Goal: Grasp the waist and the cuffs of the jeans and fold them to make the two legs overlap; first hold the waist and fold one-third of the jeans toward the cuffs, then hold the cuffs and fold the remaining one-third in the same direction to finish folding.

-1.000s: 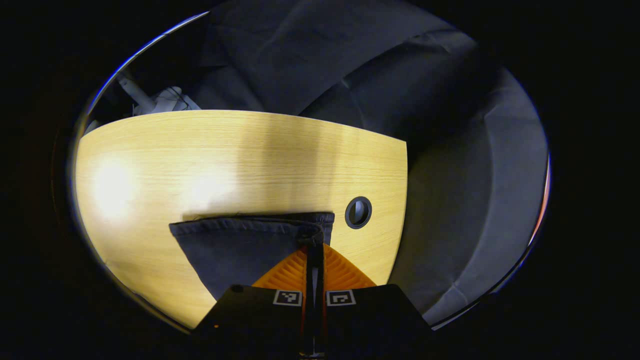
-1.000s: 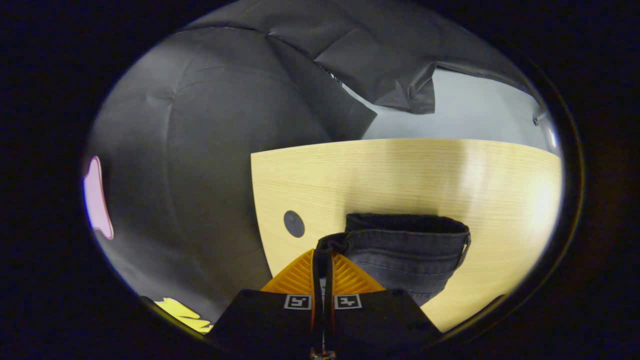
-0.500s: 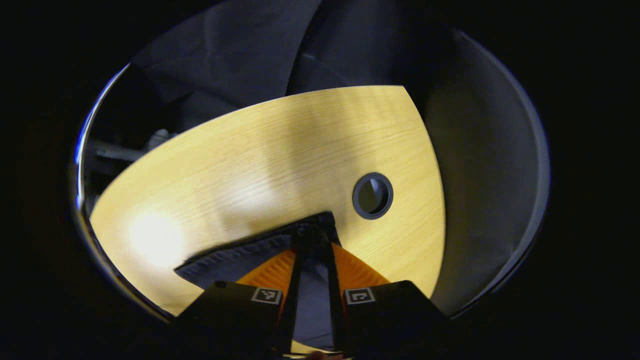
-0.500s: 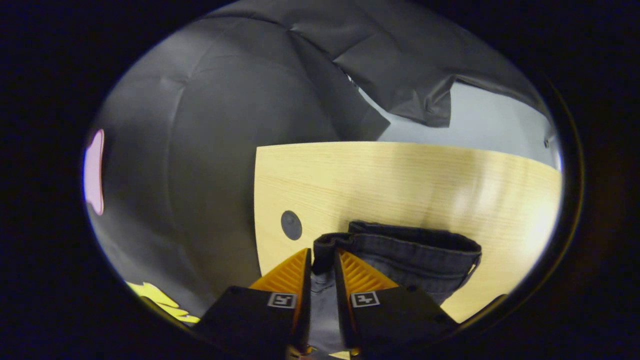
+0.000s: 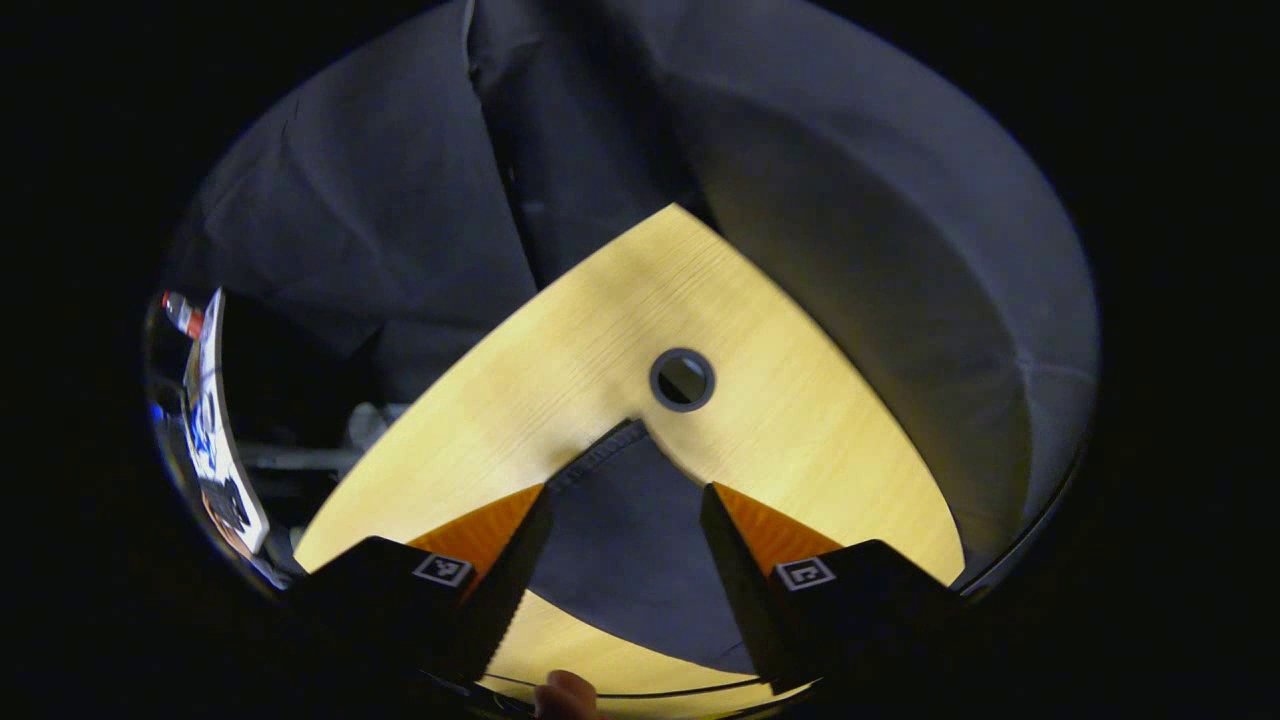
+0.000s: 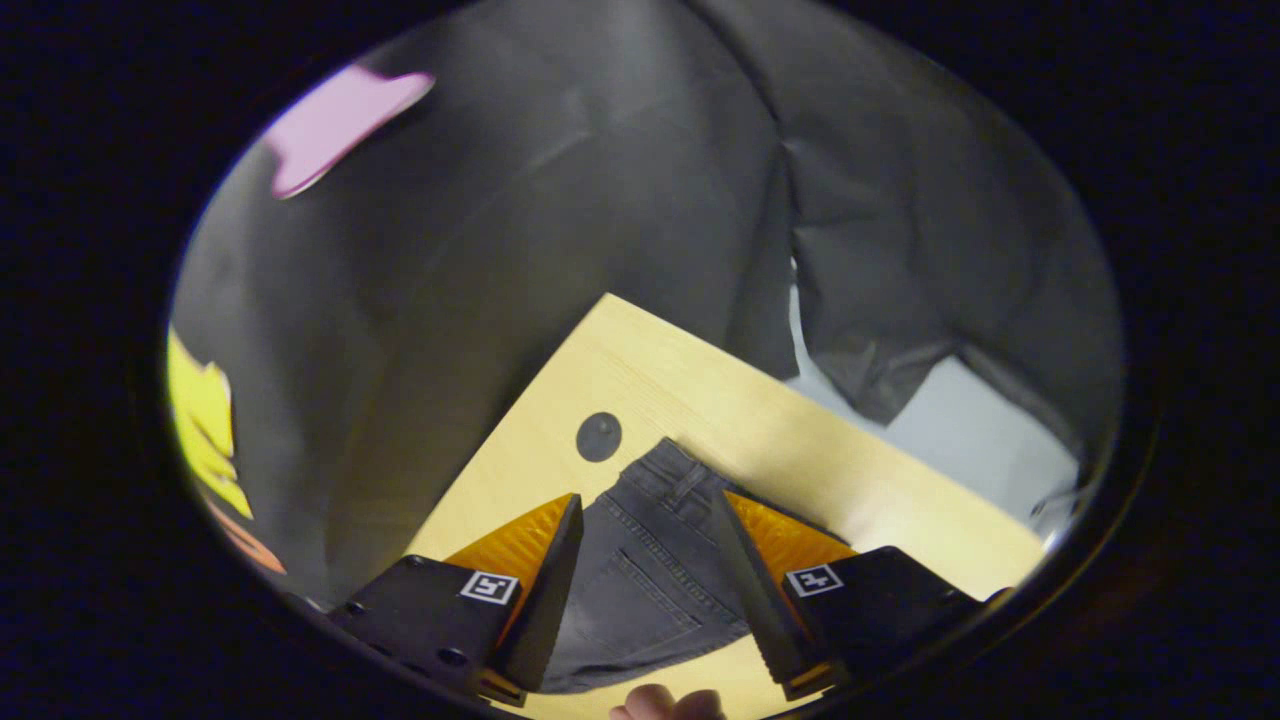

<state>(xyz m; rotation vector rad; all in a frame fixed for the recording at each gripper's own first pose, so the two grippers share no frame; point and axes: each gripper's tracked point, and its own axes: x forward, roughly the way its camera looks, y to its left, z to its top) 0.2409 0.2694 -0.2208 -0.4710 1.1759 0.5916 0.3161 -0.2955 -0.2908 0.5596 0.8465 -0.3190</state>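
The fingers of the left gripper (image 5: 625,510) are spread wide apart and hold nothing; the fingers of the right gripper (image 6: 645,520) are spread wide too, and they also hold nothing; the dark jeans (image 6: 640,580) lie flat on the wooden table (image 6: 800,450), and each view looks down at them through the gap between its own fingers; in the left gripper view a hemmed corner of the cloth points at a round hole (image 5: 682,379) in the table; in the right gripper view the waistband, belt loops and a back pocket show, close to a dark round spot (image 6: 598,436), which may be that same hole.

I think the first fold, leg over leg, is done, and the waist fold comes next; it could go wrong if a gripper pinches just the top layer, because then the legs would slide apart; it could also go crooked if one hand lifts higher than the other; the corner by the hole could drag or catch on its rim.

The table is pale wood and shiny under the lights; black cloth hangs all around it; a bit of light wall (image 6: 960,420) peeks out behind; a thumb tip (image 6: 655,700) shows at the bottom.
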